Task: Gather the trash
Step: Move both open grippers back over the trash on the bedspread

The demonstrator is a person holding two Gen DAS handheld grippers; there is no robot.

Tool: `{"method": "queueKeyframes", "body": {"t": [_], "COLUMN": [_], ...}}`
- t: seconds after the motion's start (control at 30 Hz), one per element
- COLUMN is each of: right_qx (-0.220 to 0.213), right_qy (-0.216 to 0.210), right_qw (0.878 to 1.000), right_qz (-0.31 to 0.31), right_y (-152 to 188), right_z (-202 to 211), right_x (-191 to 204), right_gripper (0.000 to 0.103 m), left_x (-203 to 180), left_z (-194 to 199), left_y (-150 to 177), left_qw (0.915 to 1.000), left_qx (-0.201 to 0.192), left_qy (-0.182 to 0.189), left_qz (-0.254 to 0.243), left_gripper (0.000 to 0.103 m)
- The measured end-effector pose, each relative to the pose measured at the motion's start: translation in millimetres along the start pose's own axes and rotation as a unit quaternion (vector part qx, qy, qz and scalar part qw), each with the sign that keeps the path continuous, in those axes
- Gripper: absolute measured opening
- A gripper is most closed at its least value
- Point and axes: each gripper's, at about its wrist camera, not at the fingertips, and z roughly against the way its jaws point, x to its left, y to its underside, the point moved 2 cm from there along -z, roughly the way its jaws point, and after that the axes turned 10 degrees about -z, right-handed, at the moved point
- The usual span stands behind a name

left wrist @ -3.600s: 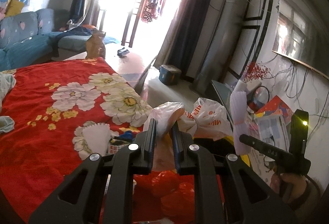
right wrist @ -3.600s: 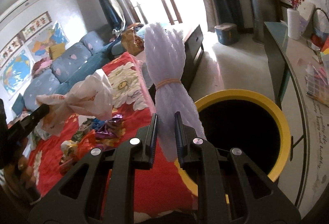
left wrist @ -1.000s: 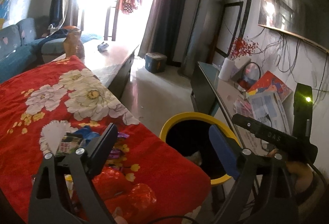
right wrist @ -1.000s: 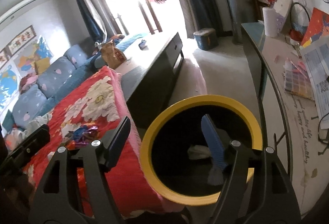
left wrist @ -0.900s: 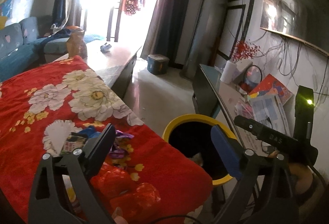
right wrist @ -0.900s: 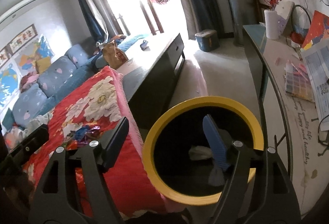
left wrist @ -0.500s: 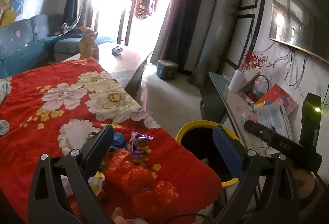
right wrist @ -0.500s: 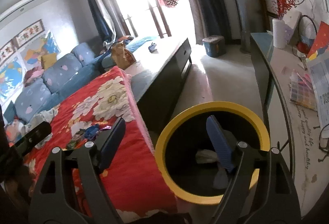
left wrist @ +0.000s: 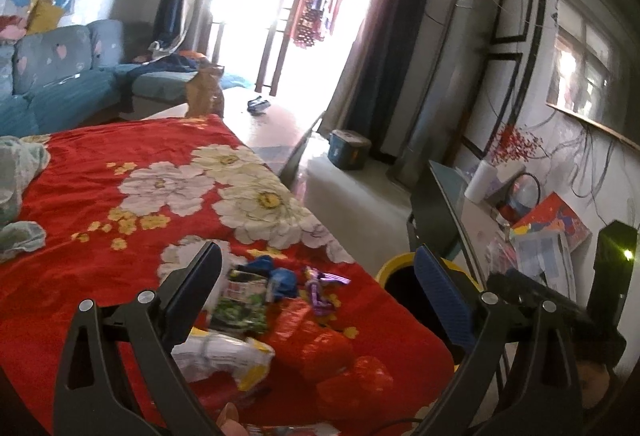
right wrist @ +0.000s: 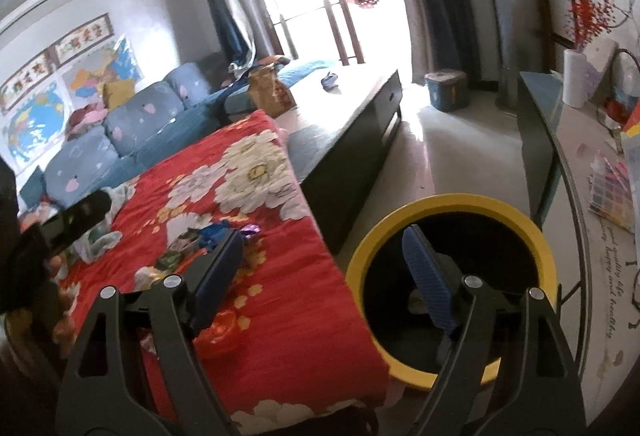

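Note:
My left gripper (left wrist: 316, 290) is open and empty above a pile of trash on the red flowered cloth (left wrist: 120, 203): a green snack packet (left wrist: 240, 306), blue wrappers (left wrist: 280, 278), a purple wrapper (left wrist: 320, 288), red plastic bags (left wrist: 316, 344) and a white and yellow packet (left wrist: 220, 354). My right gripper (right wrist: 320, 268) is open and empty, its right finger over the yellow-rimmed bin (right wrist: 452, 203). The bin (left wrist: 390, 266) shows past the cloth's edge in the left wrist view. The trash pile (right wrist: 200, 240) also shows in the right wrist view.
A low dark table (right wrist: 352, 131) continues beyond the cloth, with a brown paper bag (right wrist: 270, 89) on it. A glass side table (right wrist: 580, 171) with papers stands right of the bin. A blue sofa (left wrist: 52, 83) lies far left. A blue box (right wrist: 446, 91) sits on the floor.
Both grippers opened and dropped the white bag and the mesh bundle into the bin. Both have since pulled back to the left, so the trash pile has come between the left fingers.

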Motion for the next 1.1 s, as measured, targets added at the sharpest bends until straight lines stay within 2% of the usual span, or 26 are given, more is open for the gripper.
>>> {"method": "queueKeyframes", "body": {"t": [0.3,0.6,0.9,1.1], "right_qx": [0.024,0.063,0.095,0.113], "right_qy": [-0.026,-0.061,-0.067,-0.069], "right_qw": [0.999,0.993,0.989,0.985], "right_qz": [0.034,0.074,0.096,0.106], "right_y": [18,44,66,79], "right_z": [-6,-14,-26,-30], "right_x": [34,71,88,96], "right_gripper": [0.074,0.074,0.074,0.074], "left_x": [26,63,96,108], "left_z": [9,15,28,34], "left_y": [2,14,31,49], "left_qw": [0.9997,0.9983,0.9968,0.9962], "left_qx": [-0.001,0.023,0.045,0.064], "left_qy": [-0.023,-0.048,-0.062,-0.055], "left_qz": [0.012,0.025,0.021,0.019], "left_gripper": [0.094,0.094,0.094,0.093]}}
